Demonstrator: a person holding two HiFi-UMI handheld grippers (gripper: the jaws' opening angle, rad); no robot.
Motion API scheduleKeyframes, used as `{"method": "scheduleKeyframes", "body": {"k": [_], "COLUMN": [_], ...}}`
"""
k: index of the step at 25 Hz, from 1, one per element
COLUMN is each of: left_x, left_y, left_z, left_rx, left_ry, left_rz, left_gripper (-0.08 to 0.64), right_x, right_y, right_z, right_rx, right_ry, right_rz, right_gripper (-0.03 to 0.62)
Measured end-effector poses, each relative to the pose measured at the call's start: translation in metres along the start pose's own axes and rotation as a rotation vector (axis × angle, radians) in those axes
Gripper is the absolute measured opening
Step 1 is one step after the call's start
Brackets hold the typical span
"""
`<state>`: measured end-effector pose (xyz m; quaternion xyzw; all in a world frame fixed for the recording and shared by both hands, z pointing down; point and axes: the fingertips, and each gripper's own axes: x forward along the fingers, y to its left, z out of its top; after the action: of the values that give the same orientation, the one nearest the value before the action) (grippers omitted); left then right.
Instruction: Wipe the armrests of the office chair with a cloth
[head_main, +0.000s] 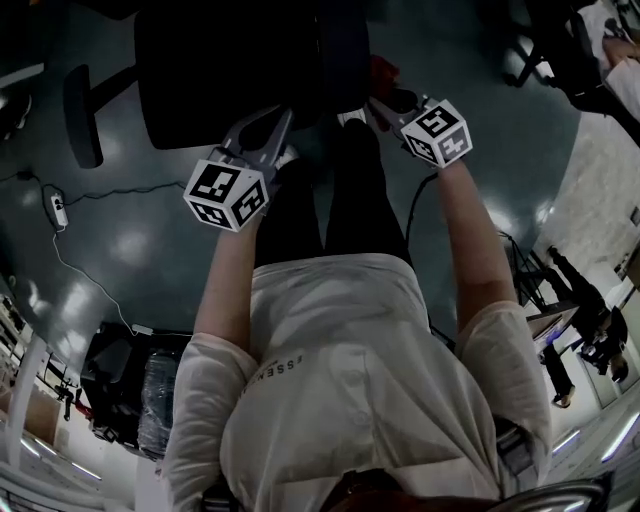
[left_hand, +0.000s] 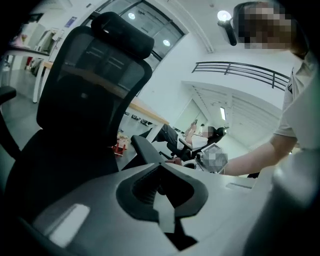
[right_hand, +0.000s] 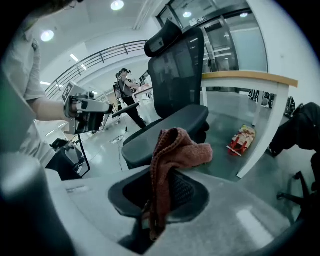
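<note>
Right gripper (right_hand: 160, 197) pinches the cloth (right_hand: 175, 150), held in the air on the near side of the chair (head_main: 230, 70). Left gripper (left_hand: 160, 190) is pressed together, empty. Cloth isn't on any armrest (head_main: 82, 115); wiping looks not started.

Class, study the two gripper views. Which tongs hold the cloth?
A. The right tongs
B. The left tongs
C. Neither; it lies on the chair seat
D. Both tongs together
A: in the right gripper view the cloth, reddish-brown, hangs pinched in the right tongs, while the left gripper view shows the left tongs with nothing in them.
</note>
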<state>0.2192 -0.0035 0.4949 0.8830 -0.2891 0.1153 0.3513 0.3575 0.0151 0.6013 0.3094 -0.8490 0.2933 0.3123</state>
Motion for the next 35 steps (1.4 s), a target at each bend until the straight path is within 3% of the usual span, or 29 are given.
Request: {"method": "scheduleKeyframes", "body": {"k": [5, 10, 16, 21, 24, 27, 31, 35], "left_x": [-0.018, -0.033, -0.049, -0.060, -0.064, -0.065, -0.058, -0.044], "left_y": [0.001, 0.002, 0.013, 0.029, 0.040, 0.050, 0.054, 0.063], "left_z": [-0.018, -0.029, -0.041, -0.025, -0.017, -0.010, 0.002, 0.016], "left_rx": [0.032, 0.037, -0.009, -0.016, -0.020, -0.020, -0.037, -0.067], "left_ry": [0.040, 0.054, 0.035, -0.001, -0.025, -0.040, -0.050, -0.067], "left_rz": [-0.048, -0.054, -0.042, -0.016, 0.001, 0.024, 0.043, 0.082], "left_gripper": [0.017, 0.018, 0.018, 0.018, 0.018, 0.018, 0.017, 0.018], "right_x": [-0.003, 0.005, 0.039, 0.052, 0.058, 0.058, 0.041, 0.029], "right_y": [0.025, 0.056, 0.100, 0.115, 0.126, 0.123, 0.067, -0.015], "right_z": [-0.016, -0.026, -0.005, 0.012, 0.033, 0.073, 0.133, 0.181], "right_rx": [0.068, 0.229, 0.328, 0.421, 0.382, 0.264, 0.081, 0.004], "right_ry": [0.020, 0.049, 0.024, 0.033, 0.015, -0.040, -0.091, -0.109], "right_rz": [-0.082, -0.177, -0.166, -0.117, -0.051, -0.034, -0.158, -0.289], "right_gripper": [0.049, 0.049, 0.048, 0.049, 0.049, 0.049, 0.049, 0.049]}}
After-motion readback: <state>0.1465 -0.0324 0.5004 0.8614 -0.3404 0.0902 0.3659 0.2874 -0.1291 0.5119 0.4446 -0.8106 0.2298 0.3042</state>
